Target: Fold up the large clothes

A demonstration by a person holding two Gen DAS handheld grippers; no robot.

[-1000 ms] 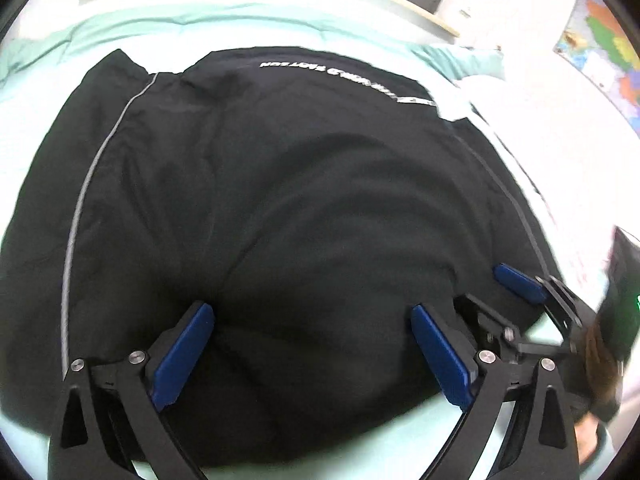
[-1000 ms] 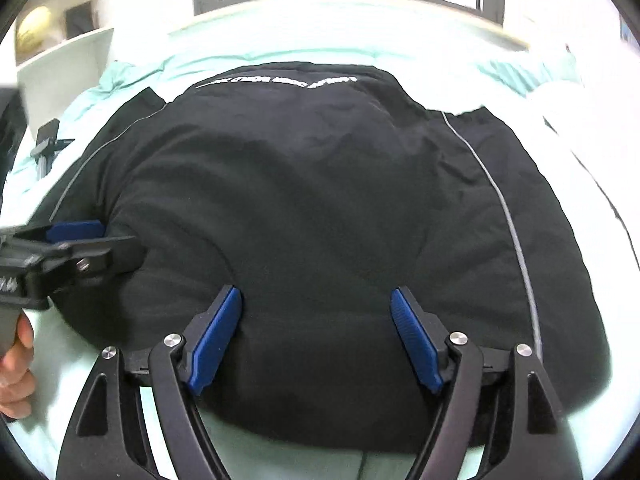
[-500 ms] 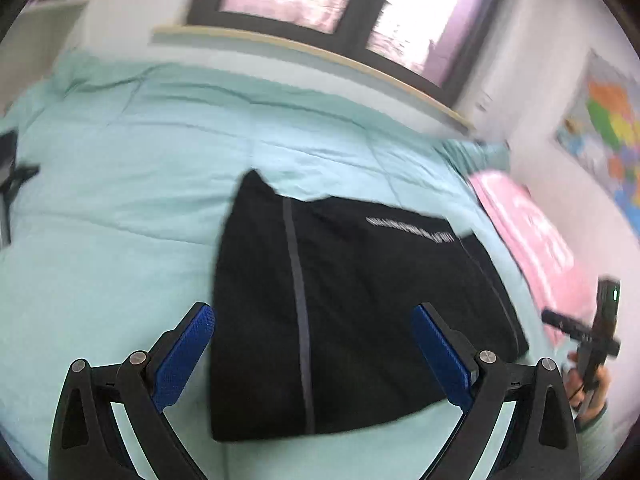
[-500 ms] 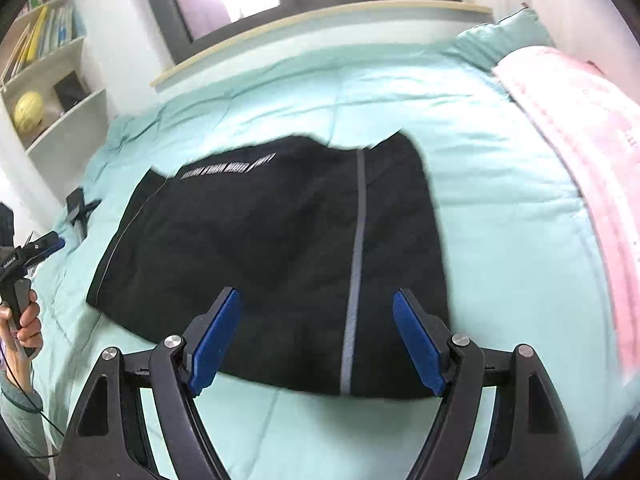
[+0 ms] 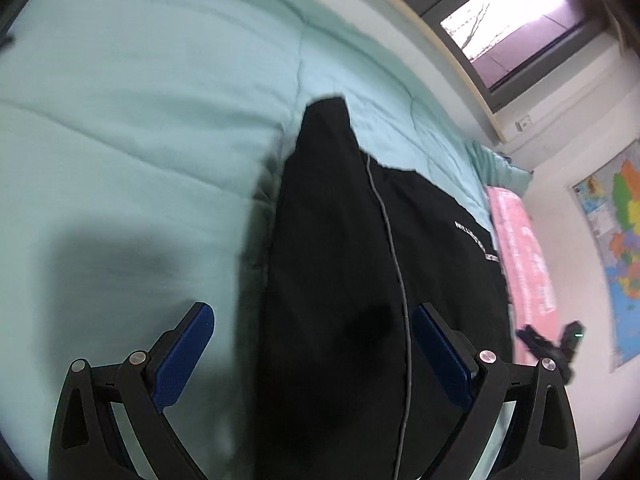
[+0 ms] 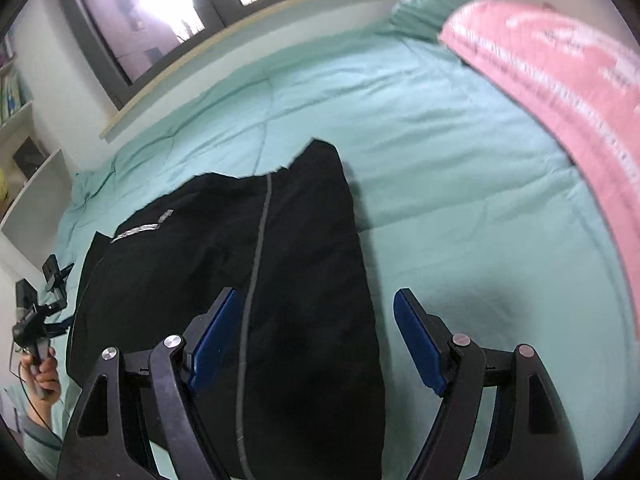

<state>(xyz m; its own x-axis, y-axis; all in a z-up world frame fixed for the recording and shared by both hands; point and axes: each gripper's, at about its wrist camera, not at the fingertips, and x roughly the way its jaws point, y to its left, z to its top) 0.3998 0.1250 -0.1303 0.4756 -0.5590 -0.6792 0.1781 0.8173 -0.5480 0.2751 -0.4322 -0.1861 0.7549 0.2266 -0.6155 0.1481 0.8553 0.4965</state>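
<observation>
A black garment [image 5: 340,260] with a thin grey side stripe and white lettering lies folded flat on the mint green bed [image 5: 120,120]. My left gripper [image 5: 316,344] is open and empty, held above the garment's left edge. In the right wrist view the same garment [image 6: 280,280] lies under my right gripper [image 6: 316,332], which is open and empty above the garment's right edge. The right gripper also shows in the left wrist view [image 5: 552,344] at the far right, and the left gripper shows in the right wrist view [image 6: 40,320] at the far left, held in a hand.
A pink blanket [image 6: 560,80] lies along the bed's right side. A window with a wooden sill [image 6: 240,40] runs behind the bed. A shelf unit [image 6: 24,160] stands at the left. A map [image 5: 616,240] hangs on the right wall.
Both grippers have lifted up and away from the garment and swung outward, left one toward its left edge, right one toward its right edge. Both stay open.
</observation>
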